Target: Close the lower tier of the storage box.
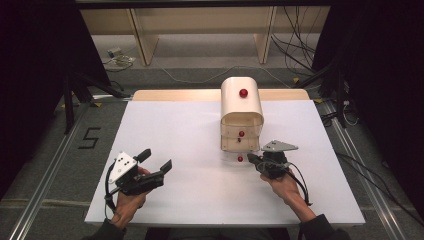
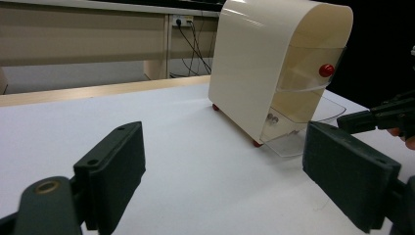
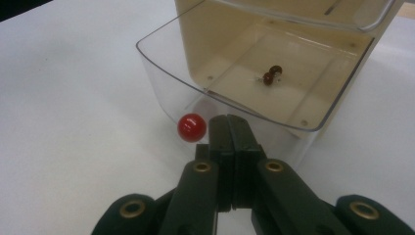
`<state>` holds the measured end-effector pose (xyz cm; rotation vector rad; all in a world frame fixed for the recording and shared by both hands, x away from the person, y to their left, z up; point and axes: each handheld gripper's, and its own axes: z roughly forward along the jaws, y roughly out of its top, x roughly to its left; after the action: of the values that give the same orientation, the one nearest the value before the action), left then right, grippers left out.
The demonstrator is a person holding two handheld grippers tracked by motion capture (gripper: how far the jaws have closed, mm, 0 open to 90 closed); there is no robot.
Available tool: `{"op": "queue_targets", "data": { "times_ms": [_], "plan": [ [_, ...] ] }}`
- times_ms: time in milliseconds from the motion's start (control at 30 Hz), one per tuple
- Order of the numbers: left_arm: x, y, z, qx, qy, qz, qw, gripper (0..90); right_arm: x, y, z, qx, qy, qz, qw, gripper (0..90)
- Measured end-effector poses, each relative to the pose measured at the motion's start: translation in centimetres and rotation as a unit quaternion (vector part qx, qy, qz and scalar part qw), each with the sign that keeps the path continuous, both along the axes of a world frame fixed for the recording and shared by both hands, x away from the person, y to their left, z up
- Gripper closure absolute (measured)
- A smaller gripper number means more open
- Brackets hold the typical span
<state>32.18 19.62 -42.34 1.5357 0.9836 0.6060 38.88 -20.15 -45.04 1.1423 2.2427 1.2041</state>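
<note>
A cream cabinet [image 1: 241, 107] with clear drawers and red knobs stands at the table's middle right. Its bottom drawer [image 3: 169, 73] is pulled out, and a small dark object [image 3: 271, 74] lies inside. My right gripper [image 1: 251, 159] is at the drawer's front, shut with nothing between its jaws. In the right gripper view the right gripper [image 3: 230, 121] has its tips just right of the drawer's red knob [image 3: 191, 127]. My left gripper [image 1: 156, 159] rests open near the table's front left. In the left gripper view the left gripper [image 2: 220, 161] faces the cabinet [image 2: 264, 63] from a distance.
The white table top [image 1: 190, 130] has free room on its left half and in front. A wooden shelf frame [image 1: 200, 25] and cables [image 1: 300, 30] lie on the floor beyond the far edge. Dark curtains flank both sides.
</note>
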Motion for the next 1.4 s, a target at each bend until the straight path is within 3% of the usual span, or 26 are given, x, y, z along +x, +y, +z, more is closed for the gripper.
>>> {"op": "queue_targets", "data": {
  "times_ms": [1400],
  "plan": [
    [0.02, -0.07, -0.01, 0.001, -0.001, 0.000, 1.0000, 15.5, 0.84, 0.05, -0.32, 0.008, -0.008, -0.020, 0.9997, 90.0]
  ]
}}
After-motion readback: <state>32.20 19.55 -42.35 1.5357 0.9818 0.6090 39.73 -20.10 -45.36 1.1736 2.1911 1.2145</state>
